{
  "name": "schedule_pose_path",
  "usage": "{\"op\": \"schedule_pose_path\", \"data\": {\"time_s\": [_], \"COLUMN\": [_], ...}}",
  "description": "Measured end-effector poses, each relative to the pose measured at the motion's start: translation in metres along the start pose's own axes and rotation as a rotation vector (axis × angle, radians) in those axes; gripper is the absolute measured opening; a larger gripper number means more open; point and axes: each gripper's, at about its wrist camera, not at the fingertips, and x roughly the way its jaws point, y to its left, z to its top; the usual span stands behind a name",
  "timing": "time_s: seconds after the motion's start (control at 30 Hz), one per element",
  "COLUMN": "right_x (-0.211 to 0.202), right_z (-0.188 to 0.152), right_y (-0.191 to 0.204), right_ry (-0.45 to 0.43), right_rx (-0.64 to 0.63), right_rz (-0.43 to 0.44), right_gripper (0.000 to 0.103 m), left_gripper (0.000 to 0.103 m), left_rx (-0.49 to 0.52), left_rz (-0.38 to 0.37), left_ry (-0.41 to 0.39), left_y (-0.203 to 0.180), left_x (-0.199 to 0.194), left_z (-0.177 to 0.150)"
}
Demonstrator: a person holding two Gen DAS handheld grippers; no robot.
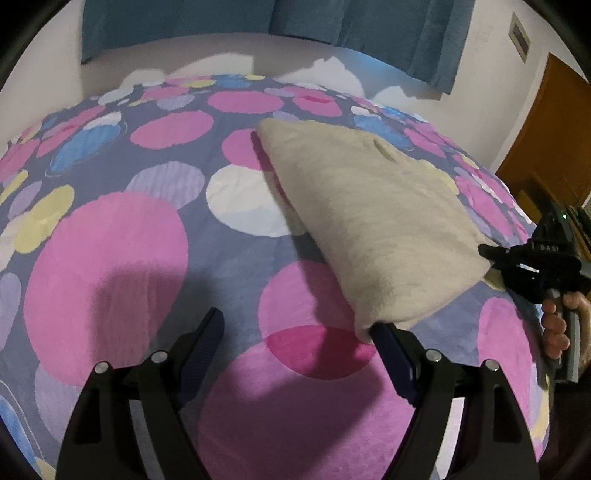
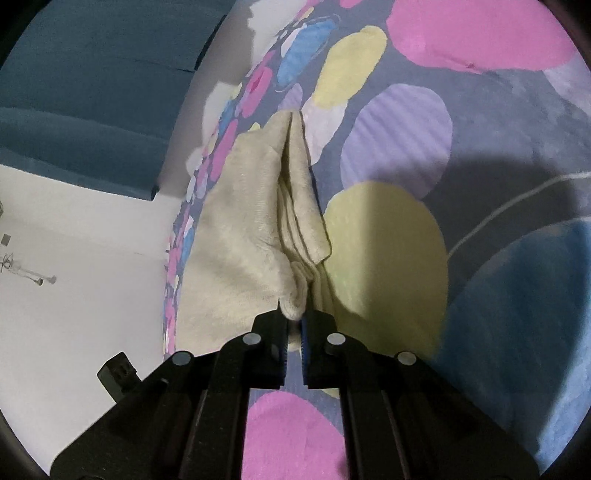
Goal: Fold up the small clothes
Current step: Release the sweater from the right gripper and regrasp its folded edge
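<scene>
A cream garment (image 1: pixel 373 206) lies folded on the bed, with a pink layer showing under its left edge. My left gripper (image 1: pixel 295 328) is open just in front of it; its right finger (image 1: pixel 391 347) touches the garment's near corner. My right gripper (image 1: pixel 517 266) is at the garment's right corner. In the right wrist view my right gripper (image 2: pixel 295 321) is shut on a bunched corner of the cream garment (image 2: pixel 240 240), whose folded layers run away from the jaws.
The bedspread (image 1: pixel 110 258) is blue-grey with big pink, white, yellow and blue circles. A teal curtain (image 1: pixel 258 18) hangs behind the bed. A wooden door (image 1: pixel 546 133) stands at the right. A white wall (image 2: pixel 74 277) borders the bed.
</scene>
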Motion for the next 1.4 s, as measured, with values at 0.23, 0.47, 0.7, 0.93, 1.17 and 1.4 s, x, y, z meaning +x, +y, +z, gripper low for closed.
{"op": "schedule_pose_path", "data": {"time_s": [0.23, 0.47, 0.7, 0.93, 1.17, 1.4], "right_x": [-0.001, -0.001, -0.004, -0.021, -0.039, 0.026], "right_z": [-0.001, -0.004, -0.005, -0.005, 0.036, 0.104], "right_y": [0.000, 0.004, 0.003, 0.002, 0.032, 0.042], "right_ry": [0.001, 0.002, 0.010, 0.028, -0.054, -0.025], "right_rx": [-0.005, -0.012, -0.010, -0.022, -0.106, -0.145], "right_rz": [0.011, -0.001, 0.000, -0.001, -0.001, -0.040], "right_gripper": [0.005, 0.006, 0.008, 0.014, 0.027, 0.032], "left_gripper": [0.080, 0.080, 0.080, 0.079, 0.080, 0.080], "left_rx": [0.001, -0.003, -0.001, 0.023, -0.045, -0.060], "left_rz": [0.007, 0.004, 0.007, -0.030, -0.160, -0.085], "left_ry": [0.004, 0.006, 0.007, 0.010, -0.066, 0.006], "left_y": [-0.001, -0.001, 0.000, 0.000, 0.008, 0.002], "left_x": [0.001, 0.001, 0.001, -0.016, -0.043, 0.013], "left_z": [0.000, 0.000, 0.000, -0.005, 0.019, 0.035]}}
